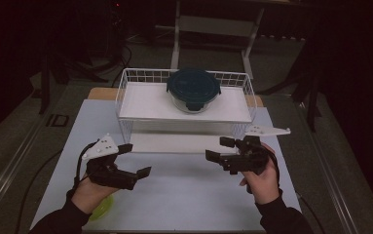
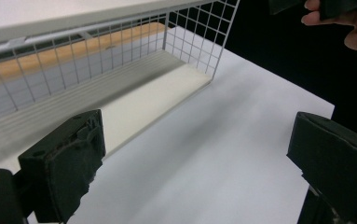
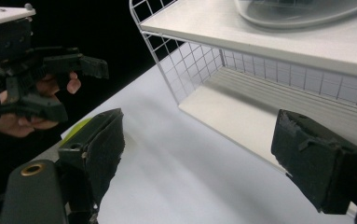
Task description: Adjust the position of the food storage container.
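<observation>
Both hand-held grippers hover over the white worktop (image 1: 184,195), jaws apart and empty — left hand-held gripper (image 1: 138,160), right hand-held gripper (image 1: 219,148) — near the white wire-mesh shelf rack (image 1: 125,97).

White table (image 1: 184,195): wire shelf rack (image 1: 125,97), green disc (image 1: 101,209) near edge.

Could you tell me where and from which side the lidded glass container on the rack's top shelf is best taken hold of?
Probably across the round body of the container, both grippers coming from the open front and closing on its left and right sides. The dark lid is wide with clip tabs, and wire walls fence the shelf at back and sides. Both the left gripper and right gripper are open.
</observation>
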A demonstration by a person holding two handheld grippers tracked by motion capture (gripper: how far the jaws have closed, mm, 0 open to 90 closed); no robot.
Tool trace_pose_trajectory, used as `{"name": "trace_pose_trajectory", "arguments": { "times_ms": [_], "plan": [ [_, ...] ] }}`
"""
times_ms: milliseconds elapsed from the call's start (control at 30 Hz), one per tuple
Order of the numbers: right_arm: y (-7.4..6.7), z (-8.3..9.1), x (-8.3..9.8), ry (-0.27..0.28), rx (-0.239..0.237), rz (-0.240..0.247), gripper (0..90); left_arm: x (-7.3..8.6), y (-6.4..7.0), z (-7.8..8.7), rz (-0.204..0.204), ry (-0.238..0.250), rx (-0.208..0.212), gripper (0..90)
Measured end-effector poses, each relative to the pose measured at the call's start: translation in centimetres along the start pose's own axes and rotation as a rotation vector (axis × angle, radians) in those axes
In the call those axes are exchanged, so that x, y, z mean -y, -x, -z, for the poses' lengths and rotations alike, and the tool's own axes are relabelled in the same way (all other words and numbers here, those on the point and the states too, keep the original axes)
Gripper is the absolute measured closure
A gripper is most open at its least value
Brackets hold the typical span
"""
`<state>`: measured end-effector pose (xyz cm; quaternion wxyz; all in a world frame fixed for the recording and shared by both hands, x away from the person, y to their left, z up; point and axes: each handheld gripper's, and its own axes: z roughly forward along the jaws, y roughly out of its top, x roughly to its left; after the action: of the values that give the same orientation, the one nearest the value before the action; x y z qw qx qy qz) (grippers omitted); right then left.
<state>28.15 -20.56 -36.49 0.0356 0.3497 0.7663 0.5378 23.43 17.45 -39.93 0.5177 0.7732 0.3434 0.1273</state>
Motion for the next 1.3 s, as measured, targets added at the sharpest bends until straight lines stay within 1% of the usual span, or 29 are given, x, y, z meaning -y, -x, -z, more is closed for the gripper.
{"name": "trace_pose_trajectory", "arguments": {
  "times_ms": [100,133,200,267,300,333,367,433,533,600,633,667,700,733,767,800,833,867,900,933,967,1067,1100,1200,1233,1300],
  "plan": [
    [-0.1,0.4,0.9,0.005,0.000,0.012,16.5,0.7,-0.2,0.8,-0.011,-0.002,-0.016,5.3],
    [-0.1,0.5,1.1,0.005,0.001,0.013,16.5,1.0,-0.3,1.1,-0.007,0.001,-0.019,7.3],
    [-0.1,0.6,1.6,0.004,0.001,0.008,16.6,1.5,-0.6,1.9,-0.009,0.009,-0.034,10.8],
    [-0.1,0.7,1.9,0.009,-0.004,0.004,16.6,1.7,-0.7,2.2,-0.007,0.007,-0.035,13.8],
    [-0.1,0.7,2.0,0.007,-0.004,0.010,16.6,2.2,-1.0,2.8,-0.002,-0.001,-0.042,13.8],
    [-0.1,0.9,2.3,0.014,-0.008,0.002,16.5,2.5,-1.0,3.1,-0.003,-0.003,-0.045,14.6],
    [-0.1,1.0,2.5,0.017,-0.009,0.005,16.6,2.8,-1.0,3.3,-0.001,-0.004,-0.050,16.7],
    [-0.1,1.2,2.8,0.018,-0.002,0.008,16.5,3.4,-1.1,3.8,-0.009,-0.015,-0.055,17.4],
    [0.0,1.4,3.3,0.017,0.004,0.013,16.6,4.5,-1.3,4.2,0.002,-0.028,-0.056,18.4],
    [0.0,1.4,3.8,0.015,0.006,0.016,16.6,5.2,-1.3,4.4,-0.002,-0.043,-0.062,19.2],
    [0.1,1.4,4.0,0.015,0.006,0.016,16.6,5.6,-1.3,4.6,0.000,-0.044,-0.069,20.6],
    [0.1,1.4,4.0,0.015,0.006,0.016,16.6,5.6,-1.3,4.6,0.000,-0.044,-0.069,22.3],
    [0.1,1.5,4.2,0.014,0.009,0.016,16.5,6.1,-1.5,4.9,0.005,-0.048,-0.068,22.3],
    [0.1,1.5,4.5,0.012,0.015,0.019,16.6,6.4,-1.6,5.1,0.012,-0.048,-0.070,25.8],
    [0.1,1.5,4.7,0.011,0.015,0.015,16.6,6.6,-1.7,5.3,0.018,-0.044,-0.066,26.7],
    [0.2,1.5,4.8,0.013,0.014,0.015,16.6,6.9,-1.8,5.6,0.016,-0.042,-0.075,30.7],
    [0.2,1.6,5.0,0.013,0.016,0.012,16.6,7.1,-1.9,5.9,0.016,-0.043,-0.082,32.8],
    [0.3,1.6,5.1,0.013,0.018,0.010,16.5,7.3,-2.1,6.2,0.020,-0.039,-0.081,35.7],
    [0.3,1.6,5.2,0.011,0.014,0.007,16.5,7.5,-2.2,6.5,0.023,-0.034,-0.094,39.8],
    [0.3,1.7,5.3,0.013,0.014,0.006,16.6,7.7,-2.3,6.8,0.026,-0.031,-0.096,43.0],
    [0.4,1.7,5.4,0.018,0.019,0.007,16.6,8.0,-2.5,7.1,0.027,-0.031,-0.097,48.5],
    [0.4,1.8,5.6,0.018,0.018,0.002,16.6,8.8,-2.8,7.9,0.038,-0.032,-0.121,59.0],
    [0.4,1.9,5.7,0.017,0.019,0.002,16.6,9.0,-2.9,8.1,0.040,-0.034,-0.137,61.8],
    [0.6,2.0,5.9,0.020,0.021,-0.004,16.6,9.9,-3.3,8.9,0.044,-0.057,-0.151,70.9],
    [0.6,2.0,6.0,0.020,0.019,-0.007,16.6,10.1,-3.4,9.1,0.038,-0.067,-0.150,74.6],
    [0.6,2.1,6.0,0.020,0.020,-0.012,16.5,10.5,-3.5,9.4,0.044,-0.084,-0.169,78.4]
  ]
}}
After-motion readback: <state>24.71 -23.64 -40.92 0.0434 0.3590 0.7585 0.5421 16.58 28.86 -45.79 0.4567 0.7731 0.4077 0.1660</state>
